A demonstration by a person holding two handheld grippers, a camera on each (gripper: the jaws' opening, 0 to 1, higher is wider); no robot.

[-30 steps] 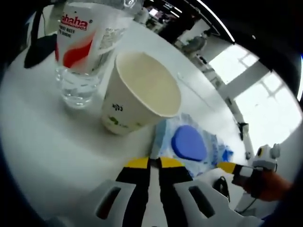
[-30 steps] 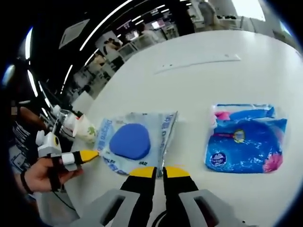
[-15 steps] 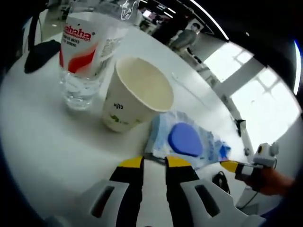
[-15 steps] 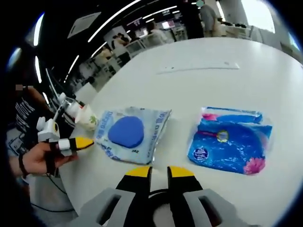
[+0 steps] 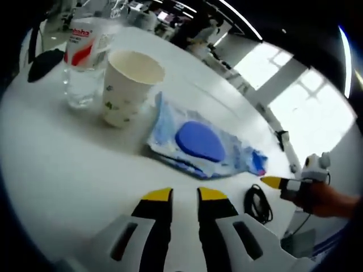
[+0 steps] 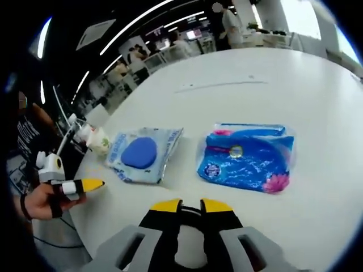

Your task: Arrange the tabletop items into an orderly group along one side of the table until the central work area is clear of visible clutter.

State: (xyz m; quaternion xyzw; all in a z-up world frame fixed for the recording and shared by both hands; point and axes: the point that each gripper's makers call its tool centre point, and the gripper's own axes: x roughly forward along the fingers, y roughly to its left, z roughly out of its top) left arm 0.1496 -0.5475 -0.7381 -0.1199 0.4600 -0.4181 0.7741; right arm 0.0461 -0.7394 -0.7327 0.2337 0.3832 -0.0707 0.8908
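A wet-wipe pack [image 5: 198, 141] with a blue oval lid lies flat beside a paper cup [image 5: 127, 85] and a clear water bottle [image 5: 82, 62] with a red-and-white label. My left gripper [image 5: 184, 195] hovers a short way in front of the pack, jaws slightly apart and holding nothing. In the right gripper view the same wipe pack [image 6: 142, 154] lies left of a blue tissue pack [image 6: 247, 158], with the cup [image 6: 101, 141] behind it. My right gripper [image 6: 191, 205] is open and empty, held back from both packs. The left gripper's yellow tip [image 6: 91, 184] enters from the left.
The white round table [image 6: 272, 73] stretches away behind the packs. A black cable [image 5: 258, 204] hangs by the table edge near the right gripper's tip [image 5: 272, 182]. A dark object [image 5: 42, 62] lies left of the bottle. People stand in the background.
Both grippers have opened off the wipe pack's edges and pulled back from it. The pack now lies on the table by the cup.
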